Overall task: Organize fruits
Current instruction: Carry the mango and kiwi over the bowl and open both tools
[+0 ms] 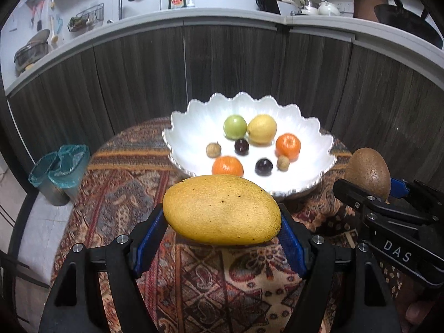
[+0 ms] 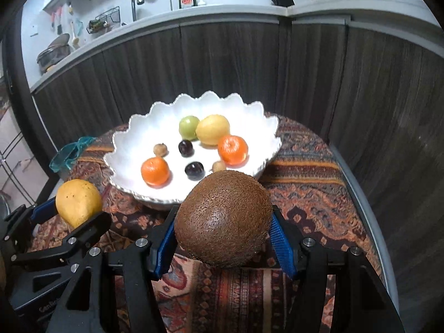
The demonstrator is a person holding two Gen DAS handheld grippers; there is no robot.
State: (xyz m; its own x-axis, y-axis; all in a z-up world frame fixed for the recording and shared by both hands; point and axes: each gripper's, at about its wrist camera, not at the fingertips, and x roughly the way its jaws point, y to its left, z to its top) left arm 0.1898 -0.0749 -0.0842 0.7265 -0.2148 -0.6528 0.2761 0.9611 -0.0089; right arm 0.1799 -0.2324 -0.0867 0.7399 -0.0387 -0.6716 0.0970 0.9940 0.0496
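Observation:
My left gripper (image 1: 222,219) is shut on a yellow mango (image 1: 222,209) and holds it above the table, just in front of a white scalloped bowl (image 1: 191,116). My right gripper (image 2: 223,229) is shut on a rough brown round fruit (image 2: 223,219), also held in front of the bowl (image 2: 130,130). The bowl holds a green apple (image 1: 235,126), a lemon (image 1: 261,128), two oranges (image 1: 288,145), two dark plums (image 1: 263,166) and two small brown fruits (image 1: 213,149). Each gripper shows in the other's view: the mango (image 2: 78,203) at left, the brown fruit (image 1: 367,172) at right.
The bowl stands on a round table covered with a patterned cloth (image 1: 125,183). A dark wood-panel counter front (image 1: 236,61) curves behind it, with a sink and dishes on top. A bin with a teal liner (image 1: 59,169) stands on the floor at the left.

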